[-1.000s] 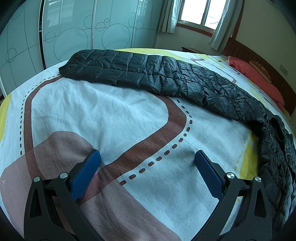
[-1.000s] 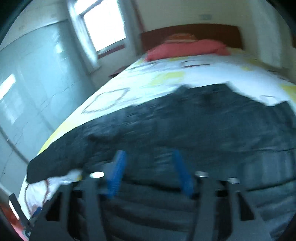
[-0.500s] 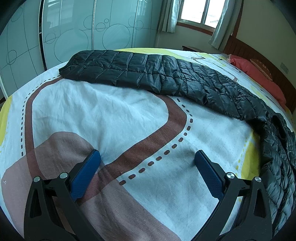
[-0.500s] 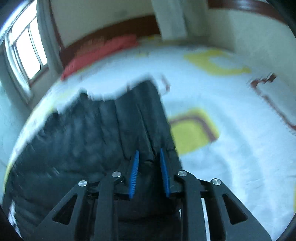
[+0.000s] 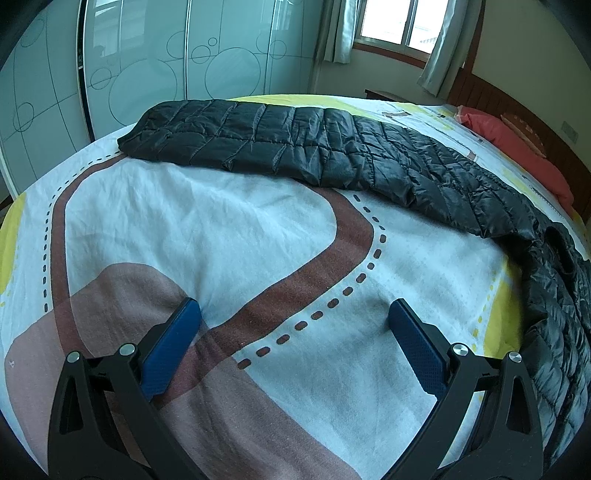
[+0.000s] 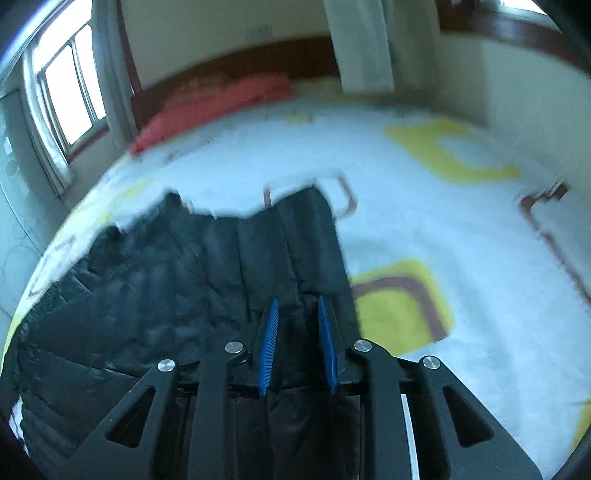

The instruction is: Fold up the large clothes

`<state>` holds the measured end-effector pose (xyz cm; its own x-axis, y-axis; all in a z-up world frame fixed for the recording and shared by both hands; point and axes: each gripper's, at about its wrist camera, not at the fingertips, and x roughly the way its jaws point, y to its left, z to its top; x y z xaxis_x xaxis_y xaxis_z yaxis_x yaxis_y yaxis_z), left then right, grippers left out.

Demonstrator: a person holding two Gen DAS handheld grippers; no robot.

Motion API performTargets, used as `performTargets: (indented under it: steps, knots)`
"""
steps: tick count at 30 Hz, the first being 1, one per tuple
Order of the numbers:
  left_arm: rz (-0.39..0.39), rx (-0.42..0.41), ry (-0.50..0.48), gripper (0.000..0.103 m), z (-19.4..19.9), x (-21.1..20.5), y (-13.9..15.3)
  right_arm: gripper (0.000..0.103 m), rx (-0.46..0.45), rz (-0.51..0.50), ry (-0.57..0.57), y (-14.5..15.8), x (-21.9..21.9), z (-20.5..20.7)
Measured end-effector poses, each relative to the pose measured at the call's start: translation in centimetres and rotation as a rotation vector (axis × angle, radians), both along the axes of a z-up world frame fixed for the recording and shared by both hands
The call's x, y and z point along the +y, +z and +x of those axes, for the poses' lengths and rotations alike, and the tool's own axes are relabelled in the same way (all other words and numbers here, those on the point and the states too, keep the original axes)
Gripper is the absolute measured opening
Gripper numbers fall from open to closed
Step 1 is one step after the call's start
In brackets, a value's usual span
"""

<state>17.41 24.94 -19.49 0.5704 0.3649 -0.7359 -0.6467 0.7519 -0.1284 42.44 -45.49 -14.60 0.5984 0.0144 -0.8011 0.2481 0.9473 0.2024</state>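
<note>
A long black quilted down coat (image 5: 332,155) lies stretched across the patterned bed sheet (image 5: 229,236), from the far left to the right edge. My left gripper (image 5: 293,317) is open and empty, low over bare sheet, well short of the coat. In the right wrist view, which is blurred, the coat (image 6: 177,280) fills the lower left. My right gripper (image 6: 297,314) has its jaws close together with a fold of the coat's right edge between the blue pads (image 6: 271,332).
Red pillows (image 5: 517,147) and a wooden headboard (image 6: 236,70) stand at the bed's head. Frosted wardrobe doors (image 5: 155,62) run along the far side. A window with curtains (image 5: 399,26) is beyond the bed.
My right gripper has narrowed onto the coat's edge and swung to the right, so more bare sheet shows. My left gripper has stayed still. The coat's right end has shifted slightly.
</note>
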Motion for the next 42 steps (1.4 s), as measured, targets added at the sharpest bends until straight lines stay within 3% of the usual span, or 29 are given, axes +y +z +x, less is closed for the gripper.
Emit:
performTargets:
  steps: [3,8,14,19,21,22,23,29,33,42]
  knots:
    - [0.001,0.001,0.000,0.101,0.0,0.0,0.0,0.023,0.010,0.003,-0.005,0.8,0.1,0.4]
    - [0.001,0.000,0.000,0.101,0.0,0.0,0.0,0.025,-0.085,-0.062,-0.024,4.1,1.0,0.9]
    - [0.002,0.001,0.000,0.101,0.0,-0.1,0.0,0.027,0.007,-0.074,0.009,-0.6,1.8,4.9]
    - [0.001,0.000,0.000,0.101,0.0,-0.1,0.0,0.027,-0.008,-0.114,0.002,1.7,3.7,3.5]
    - [0.002,0.001,0.000,0.101,0.0,0.0,0.0,0.042,-0.045,-0.113,0.033,2.7,5.3,1.5]
    - [0.001,0.000,0.000,0.101,0.0,-0.1,0.0,0.066,-0.068,-0.119,0.042,3.1,6.4,0.2]
    - [0.001,-0.001,0.000,0.101,0.0,0.0,0.0,0.071,-0.091,-0.121,0.057,3.4,7.3,-0.8]
    - [0.001,0.000,0.000,0.101,0.0,-0.1,0.0,0.071,-0.077,-0.122,0.089,2.6,11.1,-2.6]
    - [0.001,-0.001,0.000,0.101,0.0,-0.1,0.0,0.071,-0.027,-0.177,0.088,0.5,12.8,-2.2]
    - [0.000,0.001,0.000,0.101,0.0,-0.1,0.0,0.072,-0.038,-0.194,0.076,-0.3,12.9,-2.7]
